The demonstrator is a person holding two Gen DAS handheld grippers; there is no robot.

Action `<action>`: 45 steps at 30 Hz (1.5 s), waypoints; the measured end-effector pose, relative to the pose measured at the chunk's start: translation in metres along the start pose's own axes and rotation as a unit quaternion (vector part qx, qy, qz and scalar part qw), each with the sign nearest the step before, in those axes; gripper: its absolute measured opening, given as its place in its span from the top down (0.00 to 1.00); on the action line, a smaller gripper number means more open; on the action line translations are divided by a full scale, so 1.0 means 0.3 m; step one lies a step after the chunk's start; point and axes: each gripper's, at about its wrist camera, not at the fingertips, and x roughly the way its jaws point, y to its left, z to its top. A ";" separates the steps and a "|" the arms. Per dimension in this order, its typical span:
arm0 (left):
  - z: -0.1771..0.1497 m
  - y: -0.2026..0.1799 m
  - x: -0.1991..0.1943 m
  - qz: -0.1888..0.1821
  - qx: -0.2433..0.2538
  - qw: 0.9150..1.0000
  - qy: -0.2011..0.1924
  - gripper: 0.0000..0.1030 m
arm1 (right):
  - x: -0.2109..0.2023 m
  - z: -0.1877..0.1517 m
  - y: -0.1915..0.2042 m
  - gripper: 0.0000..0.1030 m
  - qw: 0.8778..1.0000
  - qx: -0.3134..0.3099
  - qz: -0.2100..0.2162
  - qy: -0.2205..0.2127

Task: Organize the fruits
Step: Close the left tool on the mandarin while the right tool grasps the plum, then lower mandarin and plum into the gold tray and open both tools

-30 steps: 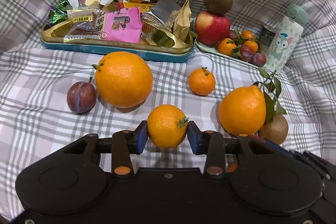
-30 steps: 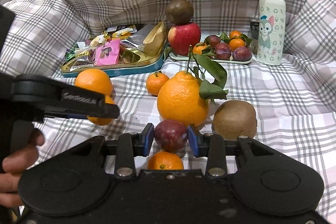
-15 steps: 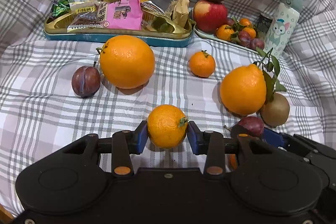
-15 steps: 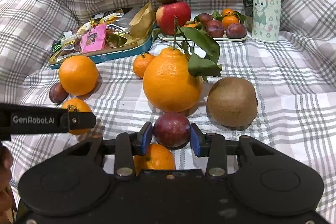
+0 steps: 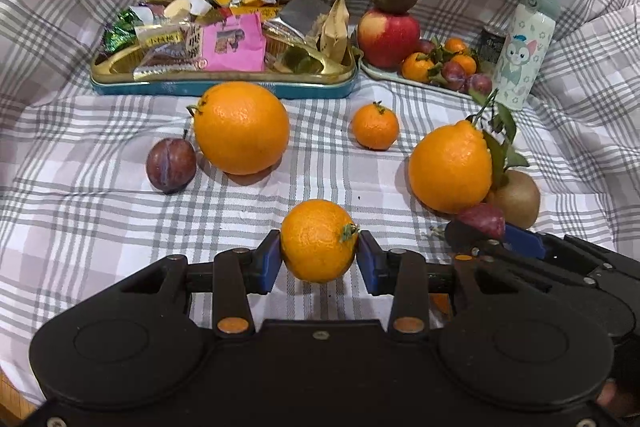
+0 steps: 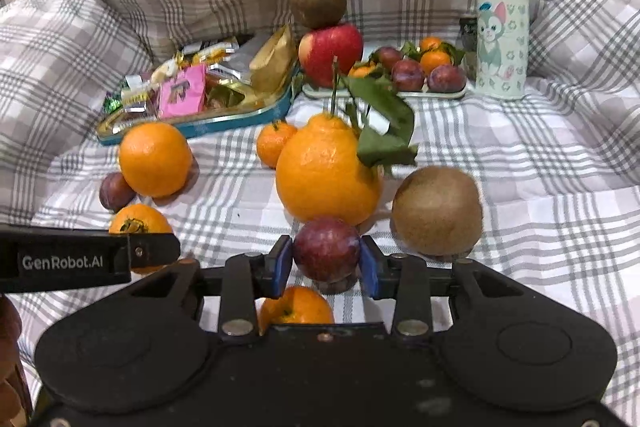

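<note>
My left gripper (image 5: pixel 319 254) is shut on a small mandarin (image 5: pixel 318 239), its blue pads pressing both sides. My right gripper (image 6: pixel 326 265) is shut on a dark red plum (image 6: pixel 326 251), just in front of a large leafy orange (image 6: pixel 326 173). A kiwi (image 6: pixel 437 209) lies to the right of that orange. Another mandarin (image 6: pixel 298 309) sits on the cloth under the right gripper. On the cloth further back lie a round orange (image 5: pixel 241 127), a plum (image 5: pixel 171 165) and a small mandarin (image 5: pixel 375 126). The fruit tray (image 5: pixel 384 74) at the back holds an apple (image 5: pixel 387 37), mandarins and plums.
A gold and teal tin (image 5: pixel 224 83) full of snack packets stands at the back left. A cartoon-print bottle (image 5: pixel 522 57) and a dark can (image 5: pixel 492 43) stand right of the fruit tray. Checked cloth rises in folds on all sides. A hand (image 6: pixel 10 367) shows at lower left.
Both grippers keep their fruit. The fruit behind them has slid lower and nearer in both views. The leafy orange and kiwi now loom closer to the right gripper.
</note>
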 end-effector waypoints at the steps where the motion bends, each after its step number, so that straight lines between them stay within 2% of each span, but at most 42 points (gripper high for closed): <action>1: -0.002 0.001 -0.013 0.000 0.000 1.000 -0.003 0.53 | -0.016 0.004 -0.001 0.63 1.000 0.001 0.000 -0.006; 9: -0.038 -0.007 -0.137 0.011 0.012 1.000 -0.018 0.53 | -0.161 0.015 -0.002 0.63 0.999 0.007 0.010 -0.036; 15: -0.104 -0.007 -0.235 0.023 0.019 0.999 -0.018 0.53 | -0.300 -0.027 -0.007 0.63 0.999 0.012 0.018 -0.046; 26: -0.307 -0.021 -0.369 0.032 0.022 0.999 -0.013 0.53 | -0.520 -0.224 -0.021 0.63 0.999 0.010 0.016 -0.042; 32: -0.421 -0.051 -0.413 0.020 0.019 1.000 -0.006 0.53 | -0.597 -0.350 -0.032 0.63 0.999 0.014 0.018 -0.026; 41: -0.563 -0.128 -0.419 -0.010 0.030 0.999 0.030 0.53 | -0.702 -0.490 -0.040 0.63 0.999 0.015 0.007 -0.032; 45: -0.600 -0.147 -0.405 -0.010 0.033 0.998 0.045 0.53 | -0.716 -0.518 -0.051 0.63 1.000 0.017 -0.001 -0.024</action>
